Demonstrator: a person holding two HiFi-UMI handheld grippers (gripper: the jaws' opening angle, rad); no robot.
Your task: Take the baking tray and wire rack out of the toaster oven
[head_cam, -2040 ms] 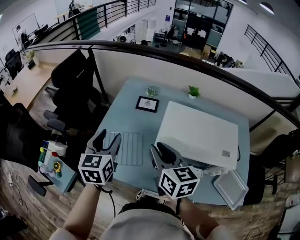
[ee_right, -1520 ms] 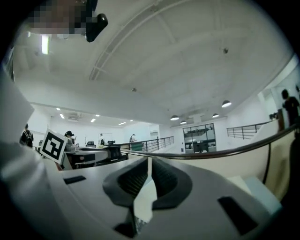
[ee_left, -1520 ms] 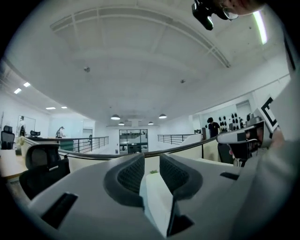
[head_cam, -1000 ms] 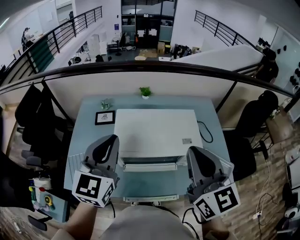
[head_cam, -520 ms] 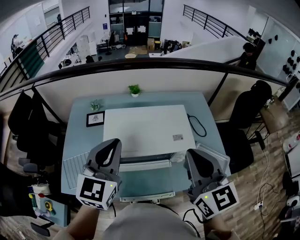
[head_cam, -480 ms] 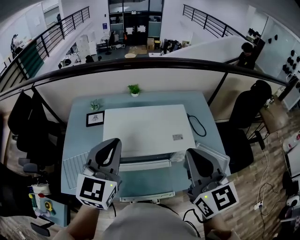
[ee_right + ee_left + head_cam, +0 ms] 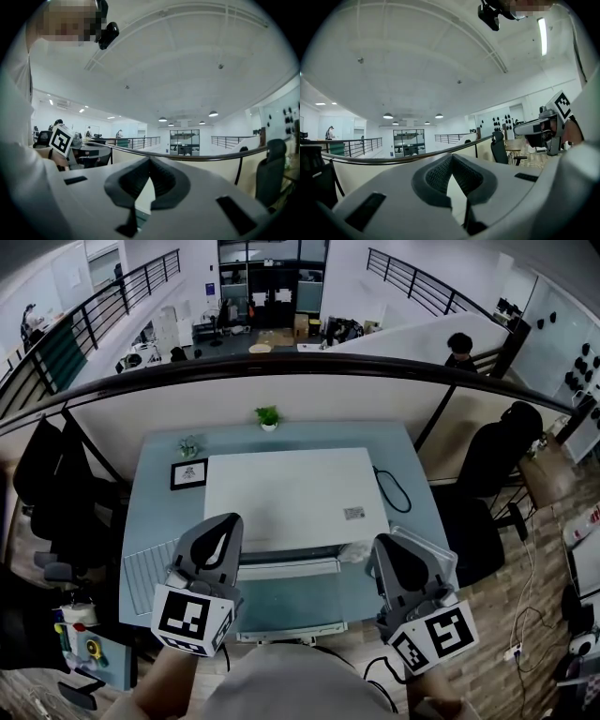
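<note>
The white toaster oven (image 7: 295,498) stands mid-table, its glass door (image 7: 291,604) folded down toward me. The wire rack (image 7: 148,575) lies flat on the table left of the oven. The pale baking tray (image 7: 439,561) lies right of the oven, half hidden behind my right gripper (image 7: 383,546). My left gripper (image 7: 228,522) hovers near the oven's front left corner. Both grippers are shut and hold nothing. In the gripper views the left gripper's pads (image 7: 436,173) and the right gripper's pads (image 7: 161,180) meet, pointing level over the table.
A framed picture (image 7: 188,473) and two small plants (image 7: 268,416) sit at the table's back. A black cable (image 7: 395,491) loops right of the oven. Office chairs stand at the left (image 7: 52,488) and right (image 7: 492,460). A cart (image 7: 84,638) is at lower left.
The view swung from an angled look to face the oven squarely. Both grippers spread apart to either side of the oven front and sank slightly; they stayed shut.
</note>
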